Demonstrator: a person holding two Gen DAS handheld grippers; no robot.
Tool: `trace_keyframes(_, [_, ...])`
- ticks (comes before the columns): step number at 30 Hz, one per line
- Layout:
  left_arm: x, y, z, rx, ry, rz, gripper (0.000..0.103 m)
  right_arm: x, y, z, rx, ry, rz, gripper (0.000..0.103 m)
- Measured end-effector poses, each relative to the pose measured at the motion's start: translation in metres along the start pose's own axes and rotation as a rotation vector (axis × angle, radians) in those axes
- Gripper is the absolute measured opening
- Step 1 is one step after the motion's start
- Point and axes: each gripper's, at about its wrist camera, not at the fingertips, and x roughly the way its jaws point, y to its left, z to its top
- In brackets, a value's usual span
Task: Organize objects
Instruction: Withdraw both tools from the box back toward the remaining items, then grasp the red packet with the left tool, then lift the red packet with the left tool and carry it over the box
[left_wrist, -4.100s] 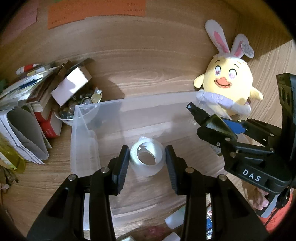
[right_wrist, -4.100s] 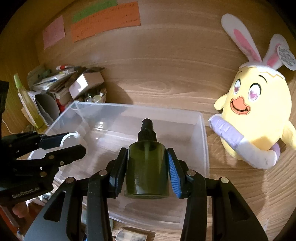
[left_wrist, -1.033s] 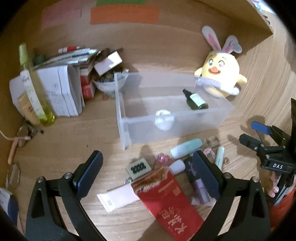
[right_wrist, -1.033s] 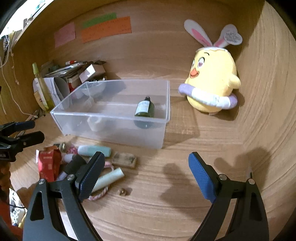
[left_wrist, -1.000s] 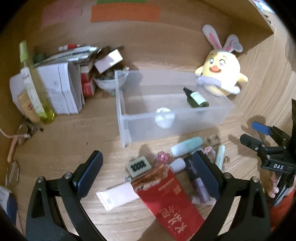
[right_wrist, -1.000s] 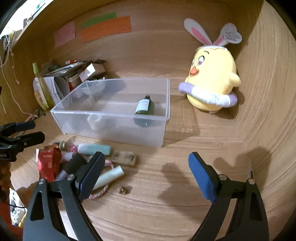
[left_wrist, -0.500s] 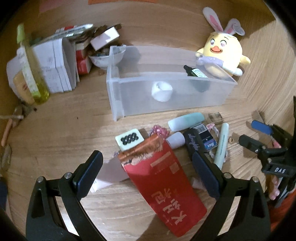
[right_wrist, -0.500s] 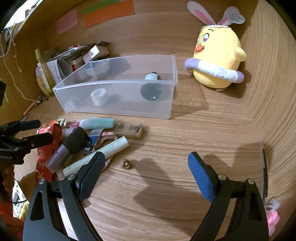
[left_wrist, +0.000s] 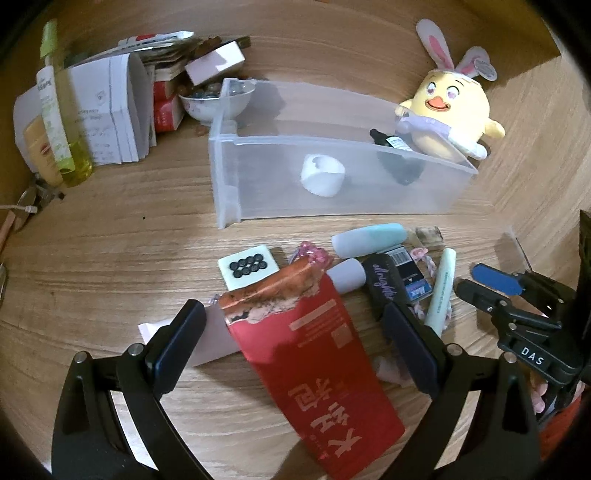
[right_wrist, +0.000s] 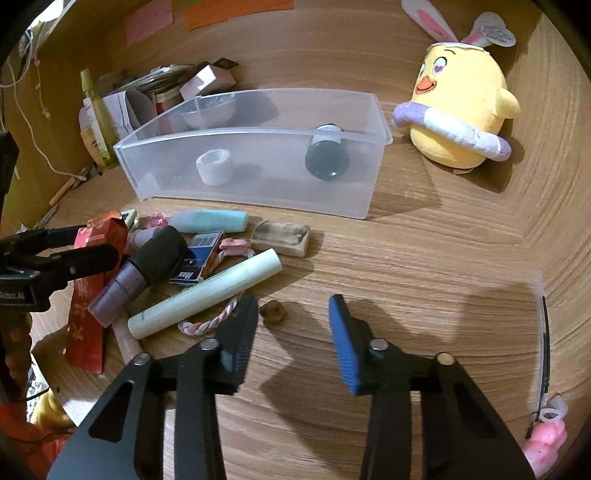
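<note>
A clear plastic bin (left_wrist: 236, 177) (right_wrist: 373, 184) holds a white tape roll (left_wrist: 322, 176) (right_wrist: 215, 166) and a dark green bottle (left_wrist: 396, 147) (right_wrist: 327, 155). In front of it lie a red packet (left_wrist: 317, 350), a mahjong tile (left_wrist: 248, 266), a teal tube (left_wrist: 369, 239) (right_wrist: 210, 220), a black-capped purple tube (right_wrist: 144, 266), a pale green tube (left_wrist: 440, 286) (right_wrist: 207, 295) and a small brown bit (right_wrist: 272, 311). My left gripper (left_wrist: 291, 343) is open over the red packet. My right gripper (right_wrist: 293, 328) is open just above the brown bit.
A yellow bunny-eared chick plush (left_wrist: 448, 116) (right_wrist: 461, 110) sits right of the bin. Papers, boxes, a bowl (left_wrist: 218, 103) and a yellow-green bottle (left_wrist: 61, 110) crowd the back left. A braided cord (right_wrist: 210, 321) and a blue box (right_wrist: 197, 264) lie in the pile.
Both grippers have dropped toward the pile on the table. The right gripper's jaws have narrowed and now flank the brown bit. The left stays wide open.
</note>
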Motion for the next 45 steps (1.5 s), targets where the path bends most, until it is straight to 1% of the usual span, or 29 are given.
trace_keyframes(3, [0.0, -0.004, -0.001, 0.019, -0.007, -0.008, 0.099, 0.002, 0.003, 0.0, -0.006, 0.008, 0.005, 0.023])
trace_keyframes(4, [0.001, -0.004, -0.001, 0.022, -0.01, -0.006, 0.099, 0.003, 0.006, 0.0, -0.013, 0.008, -0.001, 0.022])
trace_keyframes(7, [0.0, -0.003, -0.001, 0.015, -0.018, -0.007, 0.098, 0.003, 0.009, 0.0, -0.022, 0.009, -0.009, 0.017])
trace_keyframes(8, [0.0, -0.003, -0.001, 0.012, -0.02, -0.01, 0.095, 0.003, 0.01, 0.0, -0.022, 0.01, -0.01, 0.014])
trace_keyframes(10, [-0.001, -0.001, 0.0, 0.009, -0.022, -0.013, 0.081, 0.004, 0.01, 0.0, -0.021, 0.01, -0.004, 0.013])
trace_keyframes(14, [-0.001, 0.003, 0.001, -0.01, -0.021, -0.02, 0.074, 0.003, 0.008, 0.0, -0.006, 0.007, 0.005, 0.013])
trace_keyframes(16, [-0.002, 0.005, 0.001, -0.019, -0.025, -0.018, 0.067, 0.002, 0.007, 0.0, 0.001, 0.003, 0.004, 0.013])
trace_keyframes(22, [-0.008, 0.01, 0.001, -0.045, -0.046, -0.027, 0.064, -0.003, 0.003, 0.002, 0.03, -0.018, 0.0, 0.013])
trace_keyframes(31, [-0.036, 0.011, 0.008, -0.038, -0.133, -0.021, 0.063, -0.019, -0.003, 0.013, 0.052, -0.08, -0.017, 0.013])
trace_keyframes(39, [-0.058, 0.009, 0.015, -0.037, -0.195, -0.061, 0.062, -0.036, -0.005, 0.026, 0.06, -0.146, -0.016, 0.013])
trace_keyframes(45, [-0.074, 0.006, 0.019, -0.021, -0.238, -0.061, 0.061, -0.043, -0.002, 0.035, 0.052, -0.183, -0.015, 0.013])
